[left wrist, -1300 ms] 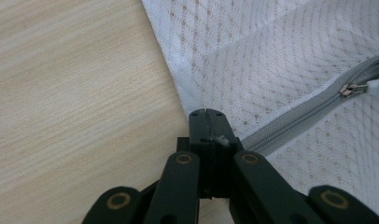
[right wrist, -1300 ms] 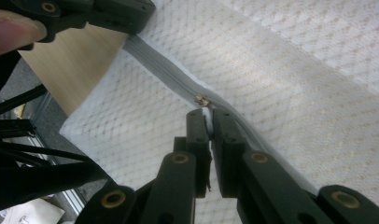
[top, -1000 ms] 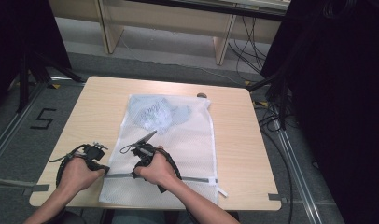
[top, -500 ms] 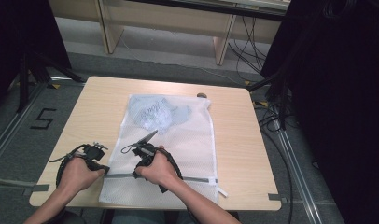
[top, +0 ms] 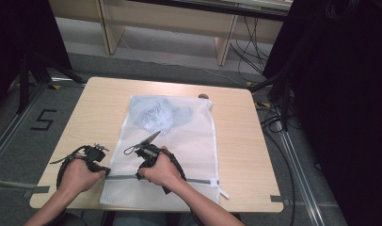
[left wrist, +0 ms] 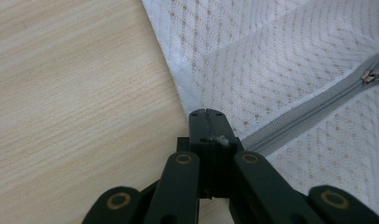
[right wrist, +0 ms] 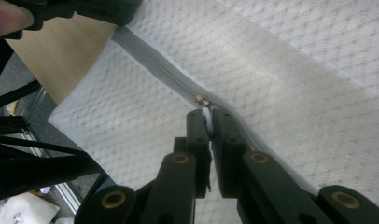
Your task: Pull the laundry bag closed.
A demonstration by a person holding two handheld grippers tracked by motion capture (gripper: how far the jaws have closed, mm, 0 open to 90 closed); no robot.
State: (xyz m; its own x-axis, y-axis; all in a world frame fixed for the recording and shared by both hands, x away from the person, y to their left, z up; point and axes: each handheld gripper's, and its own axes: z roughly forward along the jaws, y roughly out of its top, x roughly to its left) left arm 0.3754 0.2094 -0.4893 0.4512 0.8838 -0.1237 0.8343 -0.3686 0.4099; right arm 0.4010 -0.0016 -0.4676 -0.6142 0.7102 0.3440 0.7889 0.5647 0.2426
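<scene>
Left tongs [left wrist: 208,116]: clenched on the left edge of the white mesh laundry bag [top: 189,141], right at the end of its grey zipper [left wrist: 309,112]. In the left gripper view a scrap of white mesh shows pinched between the closed jaws. In the high view these tongs [top: 102,167] sit at the bag's left border, near the front edge of the counter [top: 95,113], held in the person's left hand [top: 78,176].

Mesh laundry bag: lies flat along the middle of the counter, with pale blue cloth [top: 158,113] bunched inside its far end. The zipper runs across the bag's near end.

Right tongs [right wrist: 206,122]: drawn nearly together over the zipper track, immediately behind the small metal slider [right wrist: 202,100]. A white sliver shows between the jaws, probably the pull tab; whether it is firmly gripped cannot be told with certainty. The right hand [top: 161,169] rests on the bag just right of the left.

Assessment: the step in hand appears to be working the zipper, one end anchored, the slider engaged. Whether opening or closing cannot be determined.

Next move calls for the left hold to stay firm while the right draws the slider straight along the track, keeping the mesh taut so it does not snag.
</scene>
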